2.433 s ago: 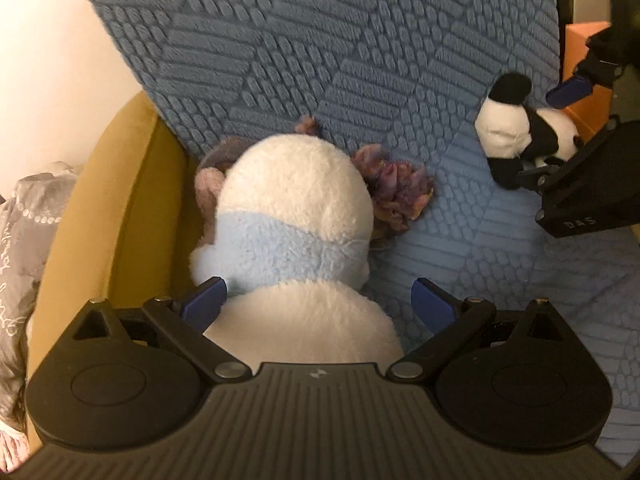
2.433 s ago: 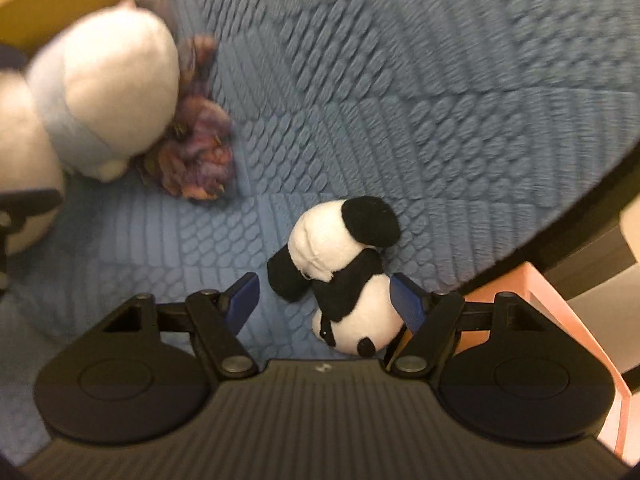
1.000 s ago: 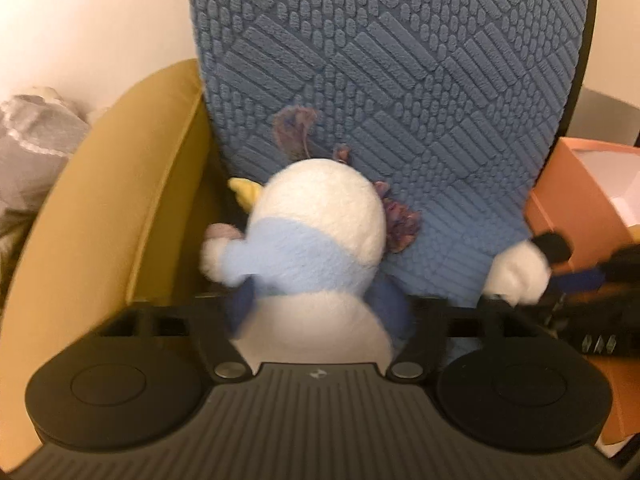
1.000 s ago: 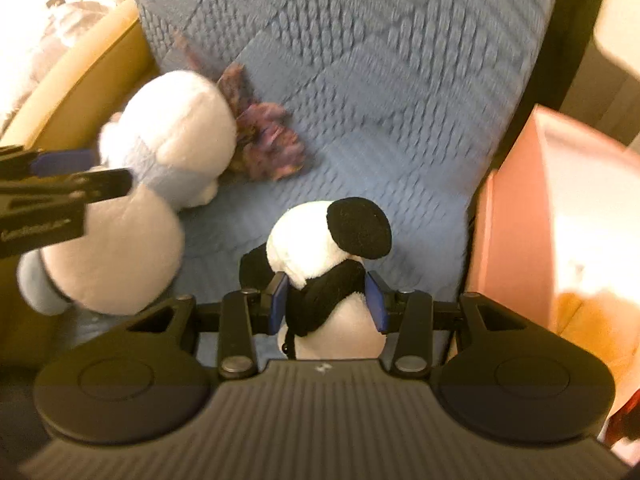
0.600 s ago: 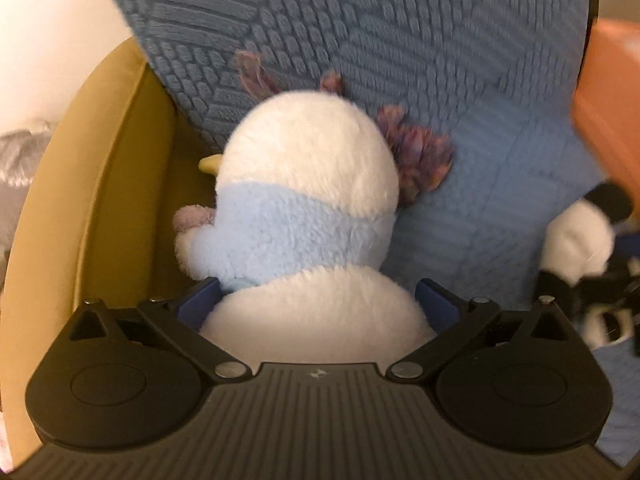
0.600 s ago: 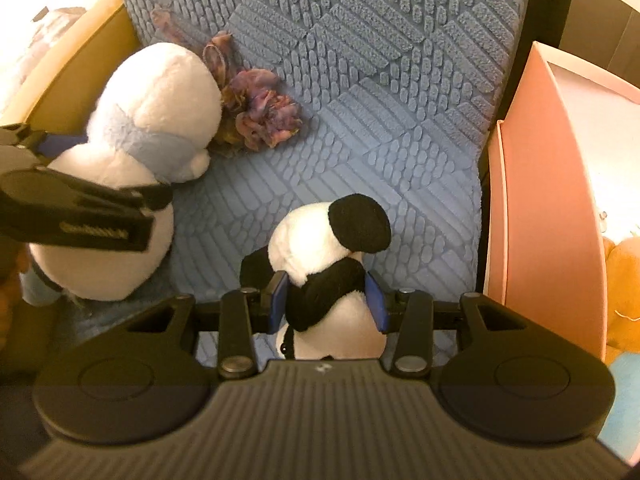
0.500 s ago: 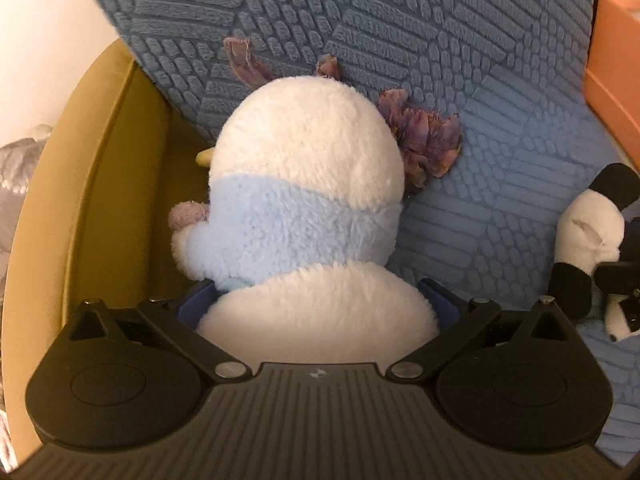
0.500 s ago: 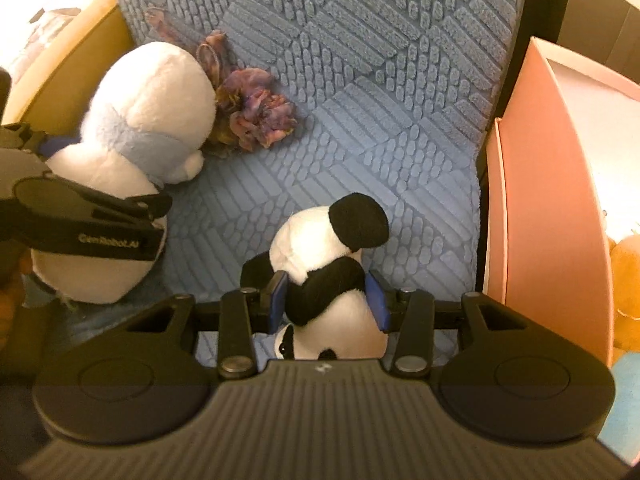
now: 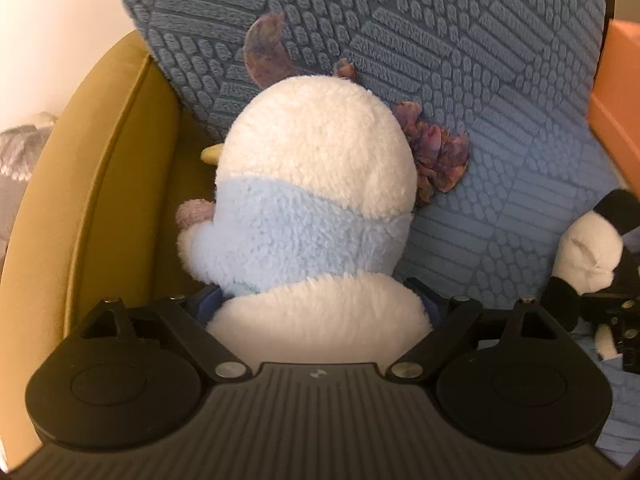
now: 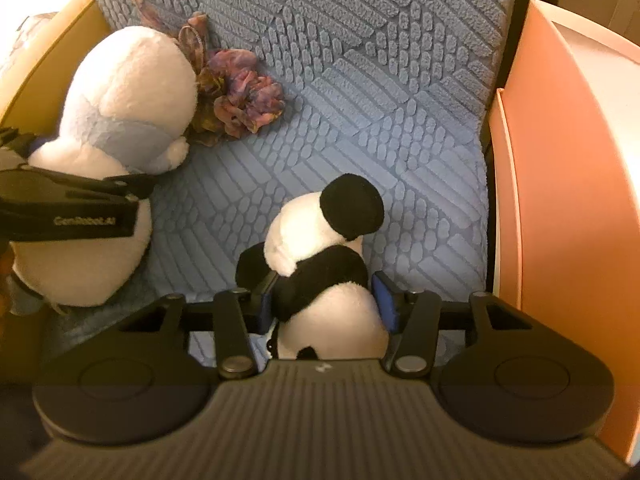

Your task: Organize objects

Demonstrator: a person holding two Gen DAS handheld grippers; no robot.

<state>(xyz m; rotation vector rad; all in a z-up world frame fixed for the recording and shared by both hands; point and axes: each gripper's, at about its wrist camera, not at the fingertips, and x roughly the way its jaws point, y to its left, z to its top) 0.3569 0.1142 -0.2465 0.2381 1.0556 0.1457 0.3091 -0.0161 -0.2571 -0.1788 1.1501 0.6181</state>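
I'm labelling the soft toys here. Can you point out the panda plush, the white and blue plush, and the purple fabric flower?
panda plush [image 10: 308,232], right wrist view, white head.
white and blue plush [image 9: 316,160], left wrist view, white head.
purple fabric flower [image 10: 244,100], right wrist view, petals.

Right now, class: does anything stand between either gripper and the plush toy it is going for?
Nothing visible. The left gripper already clamps the white and blue plush; the right gripper clamps the panda.

a blue textured cushion [image 10: 360,80] leans against a mustard armchair [image 9: 100,168], beside an orange box [image 10: 560,200].
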